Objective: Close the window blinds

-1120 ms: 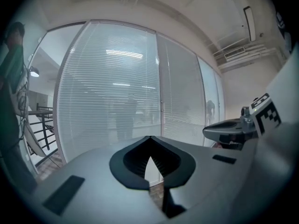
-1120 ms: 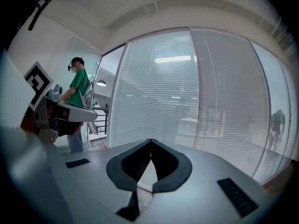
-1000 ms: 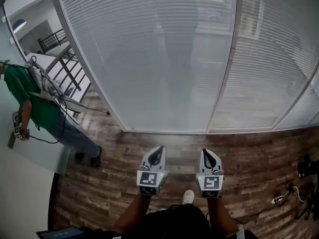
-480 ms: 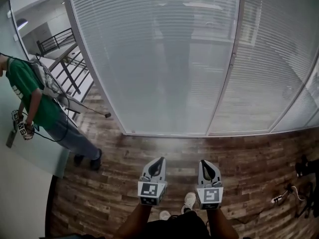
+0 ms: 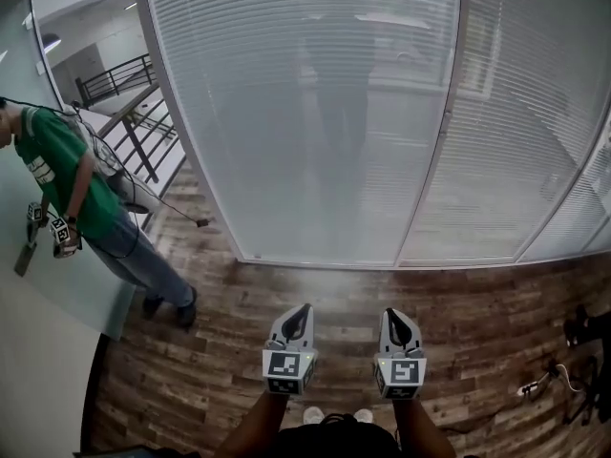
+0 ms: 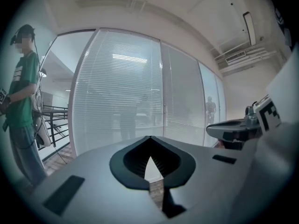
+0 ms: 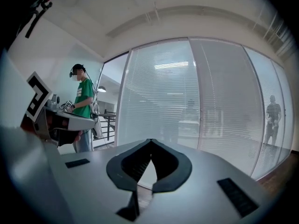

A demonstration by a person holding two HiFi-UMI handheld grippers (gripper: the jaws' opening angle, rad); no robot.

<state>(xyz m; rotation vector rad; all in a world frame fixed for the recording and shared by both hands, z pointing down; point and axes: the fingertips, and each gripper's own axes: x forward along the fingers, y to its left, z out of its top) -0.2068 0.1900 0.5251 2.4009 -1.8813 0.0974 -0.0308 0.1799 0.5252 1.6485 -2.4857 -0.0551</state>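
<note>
The window blinds [image 5: 315, 113] are seen across the upper and middle part of the head view, hung behind glass that runs from the upper left of the frame to the right edge. They are split into panels by pale frame posts [image 5: 439, 127], with one wide panel at centre and narrower ones to its right. Each panel hangs upright with its long axis running top to bottom, while the slats are laid level, their long axes running from left to right, so that fine parallel lines are drawn across every panel down to the wooden floor [image 5: 477, 303]. Faint grey silhouettes can be made out on the slats. The left gripper [image 5: 302, 311] and the right gripper [image 5: 396, 315] are held side by side at the lower centre of the head view, above the floor, both pointed toward the blinds and kept well apart from them. In the left gripper view the tips of the jaws are seen brought together, with nothing caught between them; the same is shown in the right gripper view, where the tips meet and nothing is gripped. A person [image 5: 67, 175] in a green shirt is seen at the left edge, near a dark railing [image 5: 124, 74], and cables [image 5: 544, 382] are left lying at the lower right.
</note>
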